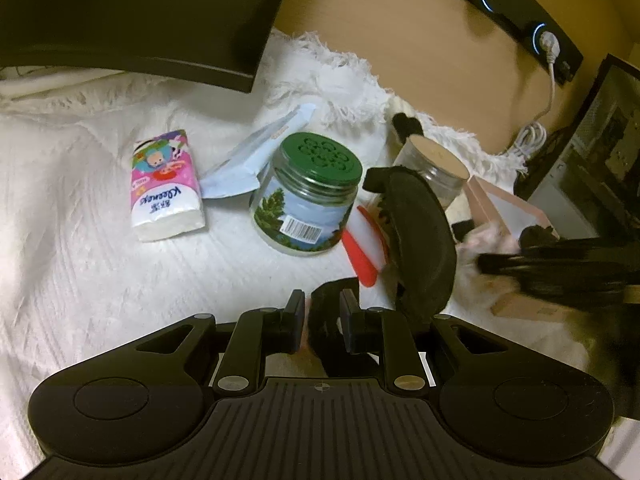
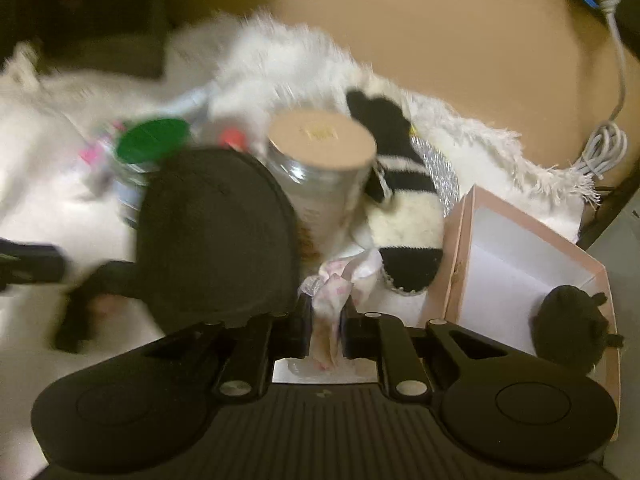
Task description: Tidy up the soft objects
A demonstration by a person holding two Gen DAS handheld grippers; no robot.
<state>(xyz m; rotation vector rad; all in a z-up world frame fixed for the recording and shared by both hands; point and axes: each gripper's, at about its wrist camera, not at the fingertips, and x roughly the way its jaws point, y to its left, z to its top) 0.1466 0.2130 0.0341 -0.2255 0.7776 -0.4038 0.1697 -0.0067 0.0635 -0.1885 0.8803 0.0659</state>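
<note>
While the left gripper point(image 1: 320, 320) pinches a strap of a black padded thing point(image 1: 420, 240), its jaws stand nearly together with the dark strap point(image 1: 326, 324) between them, and the rounded black pad rises to the right of the fingers. That pad point(image 2: 216, 232) fills the left middle of the right wrist view, which is blurred.

The right gripper point(image 2: 326, 320) is clamped on a crumpled pale cloth with small pink marks point(image 2: 340, 280); the cloth bunches up above the fingertips and hangs down between the jaws.

Everything lies on a white textured blanket point(image 1: 80, 260) with a fringed edge. On it rest a pink Kleenex tissue pack point(image 1: 166, 186), a pale blue paper packet point(image 1: 256, 156), a glass jar with a green lid point(image 1: 308, 196) that tilts, and a red and white flat item point(image 1: 362, 250) just beside the jar. Behind the black pad stands a clear jar with a tan lid point(image 2: 320, 160), and a black and white striped plush point(image 2: 400, 216) lies against that jar's right side. Right of the plush sits an open pink box with a white inside point(image 2: 520, 248), and a small black fuzzy thing point(image 2: 568, 324) lies in its near corner. A white cable point(image 2: 600, 144) coils beyond the blanket's fringe.
</note>
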